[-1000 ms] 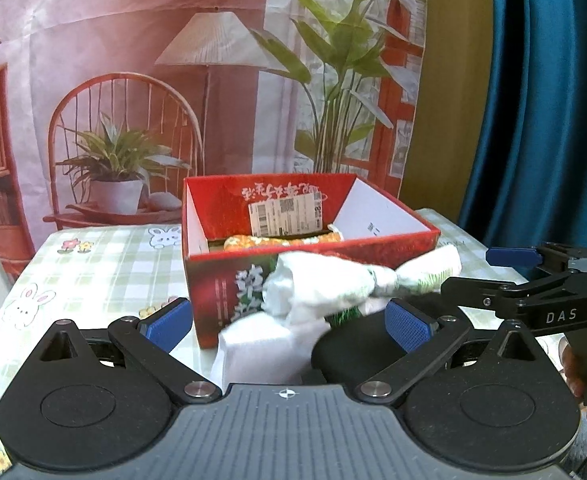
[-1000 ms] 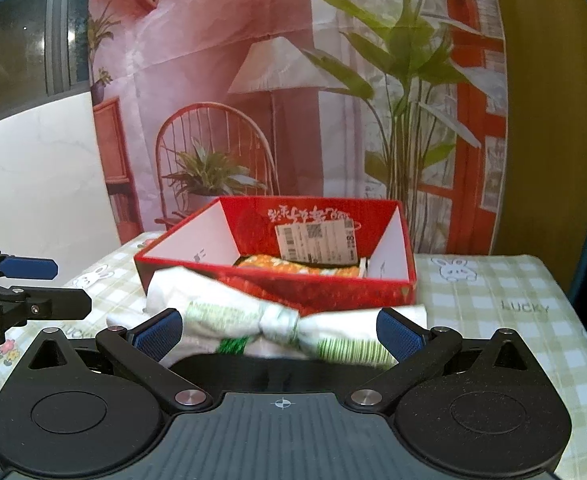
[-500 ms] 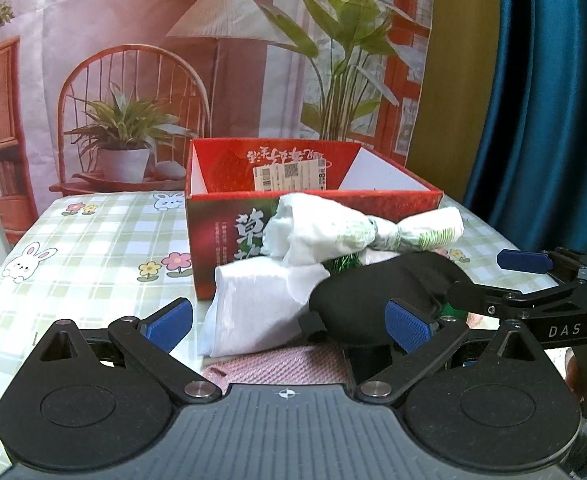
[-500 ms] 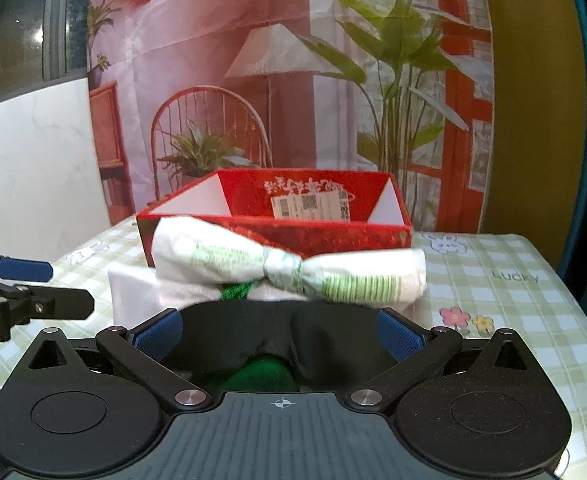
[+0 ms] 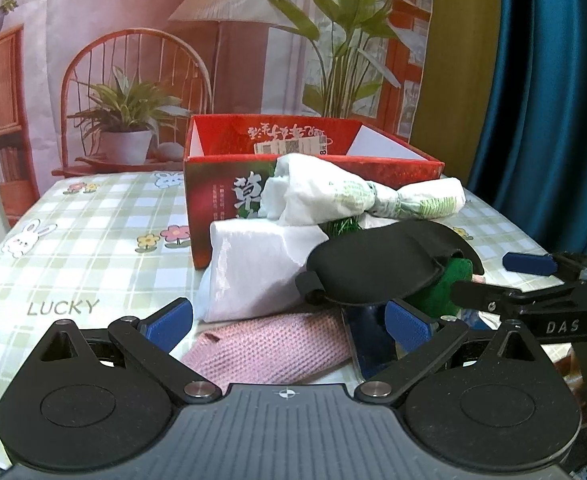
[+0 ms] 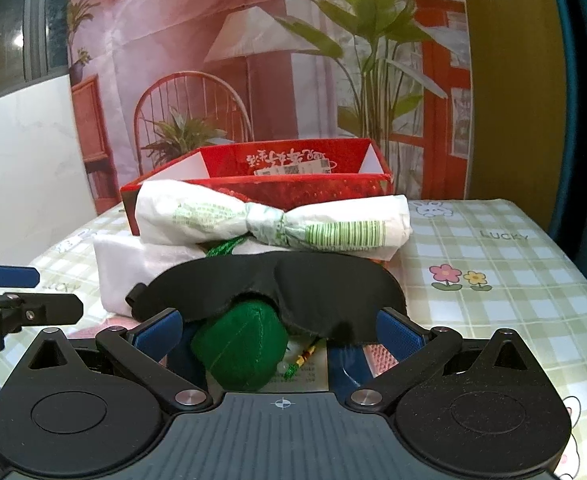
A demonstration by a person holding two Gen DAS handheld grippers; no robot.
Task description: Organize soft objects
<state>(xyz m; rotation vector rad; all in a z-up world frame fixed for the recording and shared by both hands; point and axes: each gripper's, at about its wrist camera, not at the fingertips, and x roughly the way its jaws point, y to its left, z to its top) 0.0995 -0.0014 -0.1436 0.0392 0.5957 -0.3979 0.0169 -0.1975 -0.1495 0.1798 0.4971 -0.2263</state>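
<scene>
A pile of soft things lies in front of a red box (image 5: pixel 229 196) (image 6: pixel 325 190). A knotted white bag with green print (image 5: pixel 353 196) (image 6: pixel 269 220) lies on top, over a white folded pack (image 5: pixel 253 264) (image 6: pixel 121 264). A black eye mask (image 5: pixel 385 264) (image 6: pixel 277 292) rests on a green stuffed ball (image 6: pixel 241 348) (image 5: pixel 441 288). A pink knit cloth (image 5: pixel 269 348) lies nearest. My left gripper (image 5: pixel 289 324) is open just before the pink cloth. My right gripper (image 6: pixel 279 328) is open around the green ball, under the mask's edge.
The table has a green checked cloth (image 5: pixel 93 240) with flowers and rabbits. A printed backdrop stands behind the box, a blue curtain (image 5: pixel 553 100) at the right. The box holds a labelled item (image 5: pixel 289 146). A dark blue shiny packet (image 5: pixel 369 340) lies under the pile.
Both grippers have dropped lower and drawn back from the box. The mask, green ball and pink cloth have come into view. Both stay open and hold nothing.
</scene>
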